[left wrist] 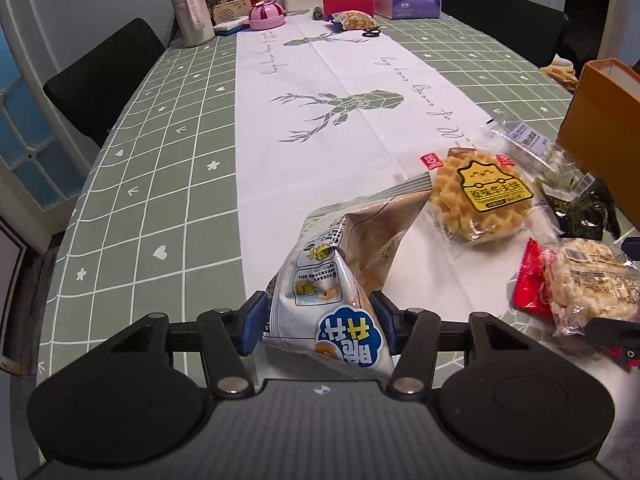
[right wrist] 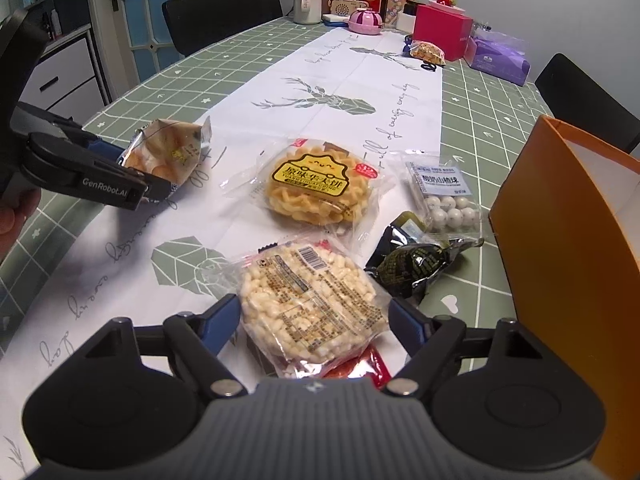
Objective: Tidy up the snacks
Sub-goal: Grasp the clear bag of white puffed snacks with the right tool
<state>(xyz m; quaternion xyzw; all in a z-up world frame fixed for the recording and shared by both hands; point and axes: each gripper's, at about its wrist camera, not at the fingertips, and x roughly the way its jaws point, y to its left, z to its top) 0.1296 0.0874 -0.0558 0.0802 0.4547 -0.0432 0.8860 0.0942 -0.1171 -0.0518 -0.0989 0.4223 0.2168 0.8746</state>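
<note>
A silver-white snack bag [left wrist: 332,280] stands tilted between the blue pads of my left gripper [left wrist: 318,304], which press on both its sides. The right wrist view shows that same left gripper [right wrist: 148,188] shut on the bag [right wrist: 168,152] at the left. A clear pack of puffed rice cake [right wrist: 312,300] lies between the fingers of my right gripper [right wrist: 314,308], whose pads stand just beside its edges. The pack rests partly on a red packet [right wrist: 368,368]. Farther out lies a waffle cake pack [right wrist: 316,184] with a yellow label.
An open orange box [right wrist: 568,216] stands on the right. Near it lie a clear pack of white balls [right wrist: 448,200] and a dark green packet [right wrist: 416,268]. Bottles, a pink box and tissues crowd the table's far end [right wrist: 400,12]. Black chairs [right wrist: 224,12] flank the table.
</note>
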